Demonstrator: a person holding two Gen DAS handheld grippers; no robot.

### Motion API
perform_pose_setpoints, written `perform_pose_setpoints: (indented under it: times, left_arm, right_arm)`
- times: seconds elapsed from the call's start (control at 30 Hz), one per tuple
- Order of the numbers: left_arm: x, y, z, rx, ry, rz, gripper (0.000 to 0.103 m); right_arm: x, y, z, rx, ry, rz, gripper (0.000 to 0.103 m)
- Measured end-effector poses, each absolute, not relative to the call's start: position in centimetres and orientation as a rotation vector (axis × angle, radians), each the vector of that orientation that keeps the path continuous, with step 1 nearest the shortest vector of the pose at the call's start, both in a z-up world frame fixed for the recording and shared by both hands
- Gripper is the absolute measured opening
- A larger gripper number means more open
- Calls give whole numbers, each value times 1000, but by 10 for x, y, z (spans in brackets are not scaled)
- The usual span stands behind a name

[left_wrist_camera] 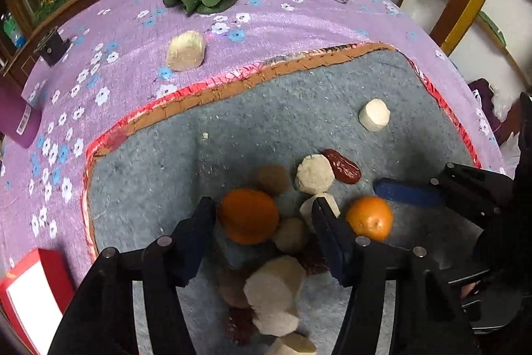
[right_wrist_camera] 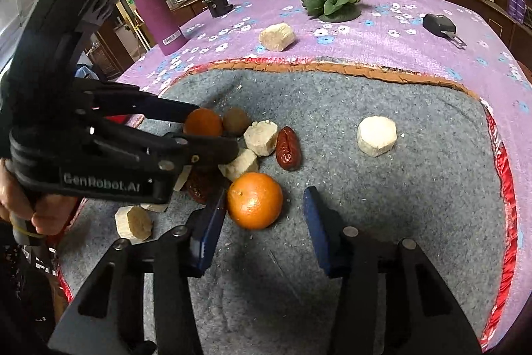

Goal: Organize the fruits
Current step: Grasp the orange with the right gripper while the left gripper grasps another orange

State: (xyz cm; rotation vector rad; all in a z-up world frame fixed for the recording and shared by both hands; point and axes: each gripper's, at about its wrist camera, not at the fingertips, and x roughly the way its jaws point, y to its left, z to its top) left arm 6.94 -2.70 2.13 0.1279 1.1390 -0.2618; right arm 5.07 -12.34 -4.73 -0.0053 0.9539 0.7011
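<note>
Left wrist view: the left gripper (left_wrist_camera: 262, 222) hovers with jaws spread around a blurred orange (left_wrist_camera: 248, 215), contact unclear; pale chunks beneath are out of focus. In the right wrist view, the right gripper (right_wrist_camera: 262, 215) stands wide open, its left finger just beside a second orange (right_wrist_camera: 254, 200). The grey mat (right_wrist_camera: 415, 188) lies bare toward the frame's right.

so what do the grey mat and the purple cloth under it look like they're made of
Grey mat: looks like felt, matte and fuzzy, with lint flecks and a frayed red-orange edge. Purple cloth: seemingly soft woven or plush fabric, faintly sheeny, printed with white and blue flowers.
</note>
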Motion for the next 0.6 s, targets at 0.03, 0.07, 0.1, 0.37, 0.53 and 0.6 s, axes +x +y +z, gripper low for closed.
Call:
perform_pose_setpoints:
  times: [0.03,0.07,0.1,0.37,0.53,0.6]
  left_arm:
    - [72,-22,20,93,1149,-269,60]
    - [75,-18,19,61,1157,-276,60]
    - [76,-15,17,43,1162,-285,59]
    - [66,-13,18,15,1120,-341,34]
    - [55,-7,24,-5,1096,-334,34]
    - [50,-3,29,-26,1075,-318,34]
  right_arm:
    - [51,-124,-47,-3,953,700,50]
    - [50,-124,-47,1,951,700,50]
    - [51,-124,-48,5,951,699,50]
    - [48,-119,-45,-8,950,700,36]
    - [42,-123,-37,7,955,693,36]
    - [37,-125,-32,6,943,682,36]
